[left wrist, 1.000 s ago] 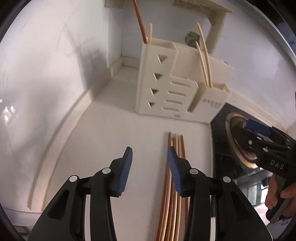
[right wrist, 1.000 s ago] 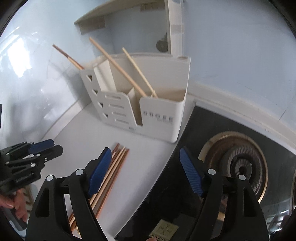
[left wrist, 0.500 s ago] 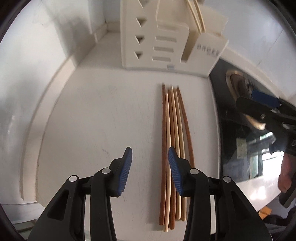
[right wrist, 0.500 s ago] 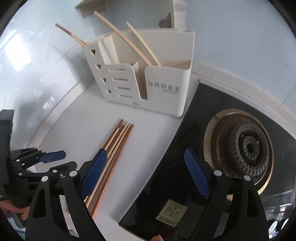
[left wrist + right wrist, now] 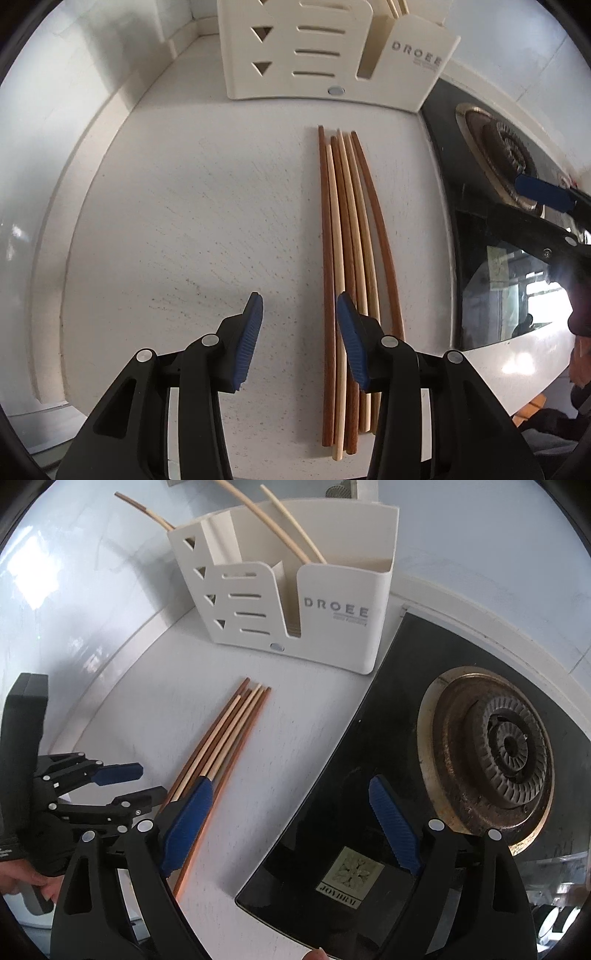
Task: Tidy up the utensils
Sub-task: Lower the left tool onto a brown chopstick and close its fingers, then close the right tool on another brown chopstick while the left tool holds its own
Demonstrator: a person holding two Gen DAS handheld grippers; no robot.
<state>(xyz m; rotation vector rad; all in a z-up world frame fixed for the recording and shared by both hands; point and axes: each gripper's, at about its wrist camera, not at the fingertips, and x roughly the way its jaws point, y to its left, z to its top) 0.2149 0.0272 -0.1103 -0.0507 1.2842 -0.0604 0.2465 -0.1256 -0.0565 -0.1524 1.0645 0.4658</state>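
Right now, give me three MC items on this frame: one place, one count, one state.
1. Where do the loose chopsticks lie?
A. in the holder
B. on the counter before the DROEE holder
C. on the stove burner

2. How many loose chopsticks?
A. two
B. five
C. nine

3. The left gripper is:
A. open, empty
B. shut on a chopstick
C. shut on the holder

Key: B, they lie flat on the white counter; B, five tips show; A, bare counter between its pads.
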